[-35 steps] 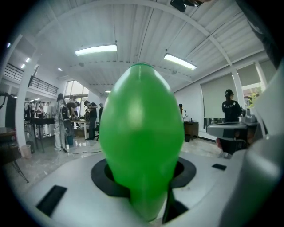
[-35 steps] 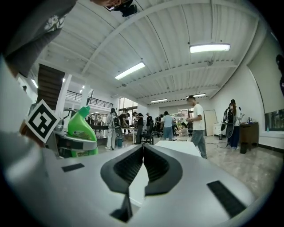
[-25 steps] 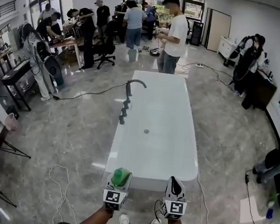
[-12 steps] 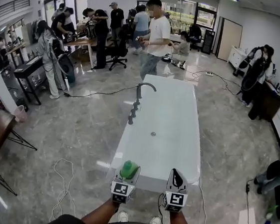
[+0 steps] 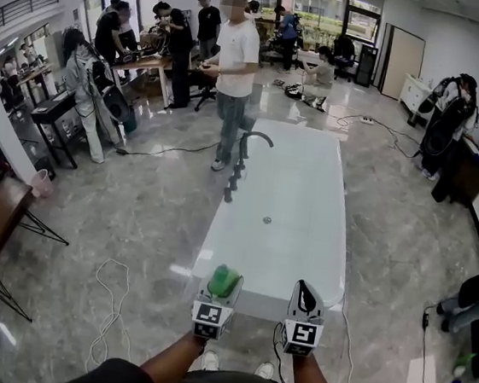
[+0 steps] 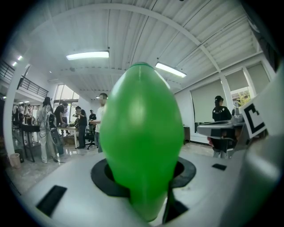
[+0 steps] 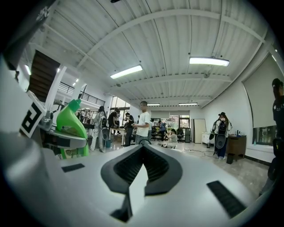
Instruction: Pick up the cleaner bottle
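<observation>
Nearest: the left tool (image 5: 220,290) is clamped on the cleaner bottle (image 6: 142,137). Its jaws stand fairly wide because the bottle's body fills the gap between them. The bottle is off any support, carried in the air over the near end of the bathtub (image 5: 302,185). It is held roughly upright with the neck up, which I judge keeps the contents settled and the grip on the broad lower body.

Bottle: bright green plastic, smooth and slightly glossy, with an egg-like swell that tapers toward the top. The right gripper view shows it from the side (image 7: 71,128), with a pale label low on the body and the left tool's grey jaw across its middle.

The right tool (image 7: 141,175) is beside the left one at about the same height. Its dark ribbed pads are closed together with nothing between them. It looks to be kept clear, since one tool suffices for this load.

Task judgement: the pickup looks complete.

Beyond: the bathtub is white, a rounded rectangle with a smooth gloss finish. It has a small round drain (image 5: 267,220) at mid-length and a dark curved faucet (image 5: 245,157) on its left rim. The floor (image 5: 116,215) is polished grey marble-pattern tile, with a pale cable (image 5: 111,300) looped on it at left.

Farthest: a person in a white T-shirt (image 5: 236,53) stands near the tub's far end. Others work at desks by the windows.
</observation>
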Motion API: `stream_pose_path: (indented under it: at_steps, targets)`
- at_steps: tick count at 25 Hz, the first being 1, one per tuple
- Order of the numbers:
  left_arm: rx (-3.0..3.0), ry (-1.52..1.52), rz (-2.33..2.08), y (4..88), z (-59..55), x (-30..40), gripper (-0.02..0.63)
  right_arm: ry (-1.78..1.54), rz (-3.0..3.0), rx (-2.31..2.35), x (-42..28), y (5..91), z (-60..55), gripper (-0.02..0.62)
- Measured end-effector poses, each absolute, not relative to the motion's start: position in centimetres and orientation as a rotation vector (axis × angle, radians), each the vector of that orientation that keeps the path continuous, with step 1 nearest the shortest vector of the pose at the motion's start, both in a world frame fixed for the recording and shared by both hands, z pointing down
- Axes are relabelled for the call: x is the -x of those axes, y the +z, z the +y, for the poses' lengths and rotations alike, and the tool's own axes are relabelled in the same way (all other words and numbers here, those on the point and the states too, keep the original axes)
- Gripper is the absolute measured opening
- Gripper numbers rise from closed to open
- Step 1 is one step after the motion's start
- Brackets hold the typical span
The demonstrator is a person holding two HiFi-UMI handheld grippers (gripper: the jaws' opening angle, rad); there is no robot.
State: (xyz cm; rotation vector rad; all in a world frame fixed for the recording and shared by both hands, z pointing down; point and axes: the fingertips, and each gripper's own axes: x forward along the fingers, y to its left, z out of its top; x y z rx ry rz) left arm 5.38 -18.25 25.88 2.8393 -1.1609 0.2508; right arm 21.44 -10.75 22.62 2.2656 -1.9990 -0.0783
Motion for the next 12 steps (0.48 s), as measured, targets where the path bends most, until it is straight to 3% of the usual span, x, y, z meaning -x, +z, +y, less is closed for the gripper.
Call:
stream_pose_path:
  at_steps: [12]
  targets:
    - [-2.809,0.242,-1.212,26.9,-19.0,-4.8,0.186,-0.095,-2.022,-2.258,-21.2,23.6,-11.7,0.017]
